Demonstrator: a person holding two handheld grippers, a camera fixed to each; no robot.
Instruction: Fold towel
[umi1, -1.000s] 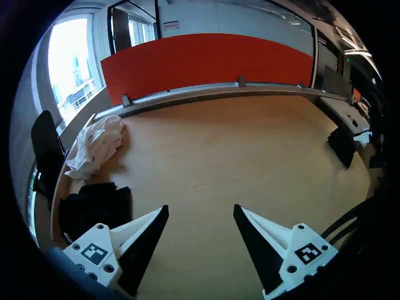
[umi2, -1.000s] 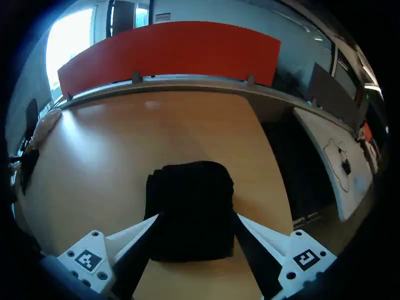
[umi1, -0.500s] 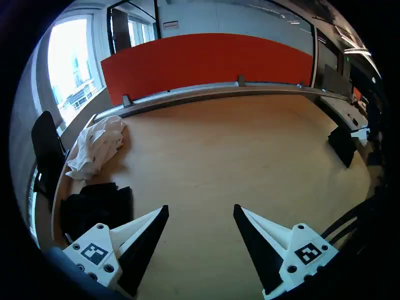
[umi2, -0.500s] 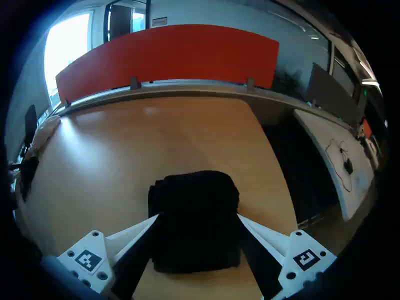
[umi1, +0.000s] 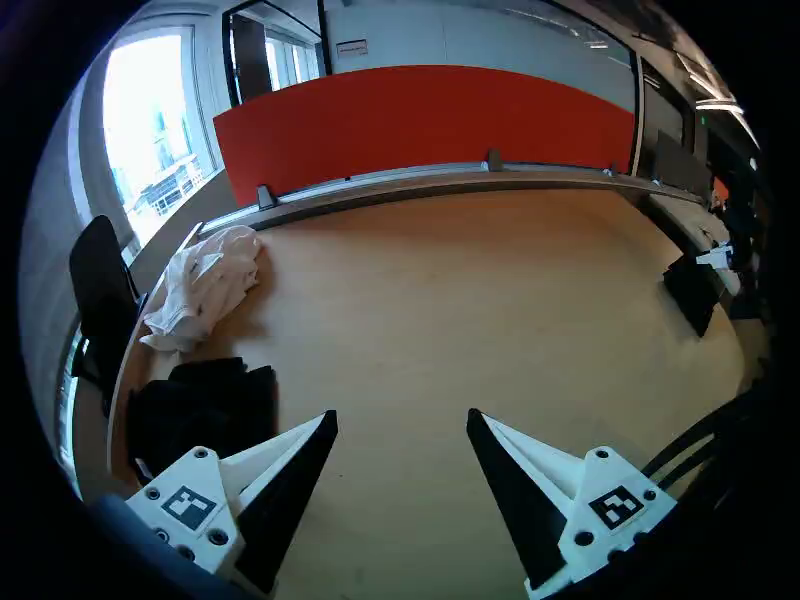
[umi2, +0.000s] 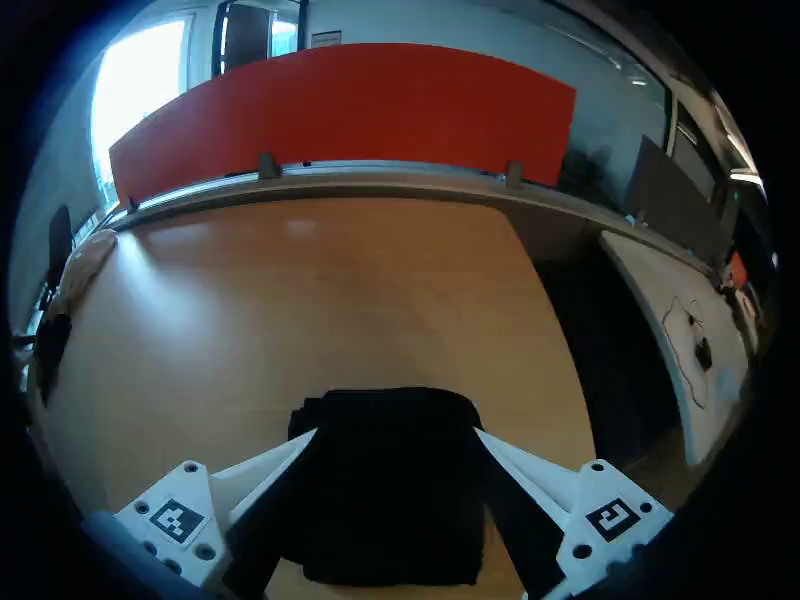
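The folded black towel now sits lower and nearer between the fingers of the right gripper than a second ago, its near edge running off the bottom of the right gripper view. The jaws stand spread wide on either side of it, and whether their pads touch the cloth cannot be told. The left gripper hovers as before over bare wood, jaws parted and holding nothing. Its view has drifted a little, carrying the crumpled white cloth and the dark heap nearer than it slightly rightward. The towel is a soft, squared-off block, matte and so dark that its layers barely show (a faint stepped edge on its left side is the only hint of folds). It lies near the right edge of the pale, smooth wooden tabletop, backed at its far side by a long red partition on a grey rail. In the left gripper view the towel shows as a small black wedge at the far right, too distorted to read. The dark heap is partly hidden by a gripper finger, and a black chair is cut off beyond the table's left edge.
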